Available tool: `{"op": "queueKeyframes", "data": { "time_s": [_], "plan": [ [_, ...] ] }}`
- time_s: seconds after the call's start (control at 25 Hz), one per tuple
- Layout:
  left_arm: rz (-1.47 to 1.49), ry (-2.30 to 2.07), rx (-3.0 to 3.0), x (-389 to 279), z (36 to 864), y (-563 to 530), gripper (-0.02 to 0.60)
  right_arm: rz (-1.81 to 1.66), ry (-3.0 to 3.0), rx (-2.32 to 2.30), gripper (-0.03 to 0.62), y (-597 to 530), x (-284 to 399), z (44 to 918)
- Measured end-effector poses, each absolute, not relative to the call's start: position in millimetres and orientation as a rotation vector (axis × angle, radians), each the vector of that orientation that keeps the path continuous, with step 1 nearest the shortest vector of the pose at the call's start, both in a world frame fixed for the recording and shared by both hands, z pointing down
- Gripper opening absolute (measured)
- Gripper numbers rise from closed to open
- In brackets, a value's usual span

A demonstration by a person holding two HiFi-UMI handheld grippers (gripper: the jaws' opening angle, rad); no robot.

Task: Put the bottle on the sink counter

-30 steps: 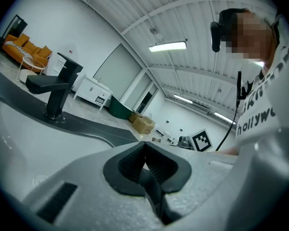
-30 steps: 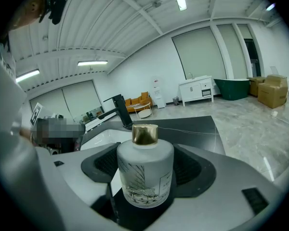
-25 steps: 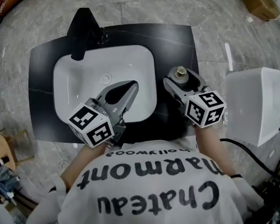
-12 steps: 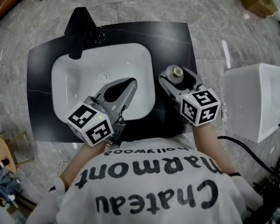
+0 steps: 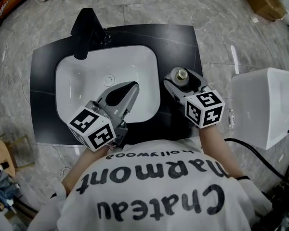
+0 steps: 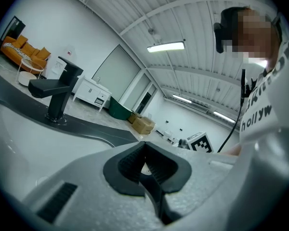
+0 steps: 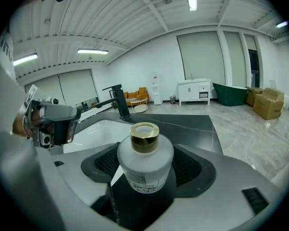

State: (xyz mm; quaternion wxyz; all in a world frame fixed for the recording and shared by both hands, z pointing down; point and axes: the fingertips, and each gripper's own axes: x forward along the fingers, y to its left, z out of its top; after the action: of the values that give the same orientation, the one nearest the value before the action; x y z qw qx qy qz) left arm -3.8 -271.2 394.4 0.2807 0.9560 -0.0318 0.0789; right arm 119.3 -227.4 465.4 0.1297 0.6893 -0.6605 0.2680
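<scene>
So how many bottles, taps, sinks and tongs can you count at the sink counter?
Bottle: 1
Tap: 1
Sink: 1
Tongs: 2, the left tongs and the right tongs
Total: 5

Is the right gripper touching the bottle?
Touching: the right gripper is shut on the bottle; the right gripper view shows both jaws pressed against its sides.
</scene>
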Motion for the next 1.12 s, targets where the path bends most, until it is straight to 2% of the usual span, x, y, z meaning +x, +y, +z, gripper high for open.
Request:
{"op": "queueKeyframes", "data": {
  "time_s": [0.4,1.12],
  "plan": [
    [0.214,-0.109,2.563,-7.4,393.8,-270.0,0.015,0.703,-1.909,1.933,0.339,-225.0,110.5,470.4],
    [0.181,-0.208,2.569,-11.9,384.8,-268.2,0.015,0.776,-1.947,1.885,0.339,-221.8,105.8,474.3]
  ]
}}
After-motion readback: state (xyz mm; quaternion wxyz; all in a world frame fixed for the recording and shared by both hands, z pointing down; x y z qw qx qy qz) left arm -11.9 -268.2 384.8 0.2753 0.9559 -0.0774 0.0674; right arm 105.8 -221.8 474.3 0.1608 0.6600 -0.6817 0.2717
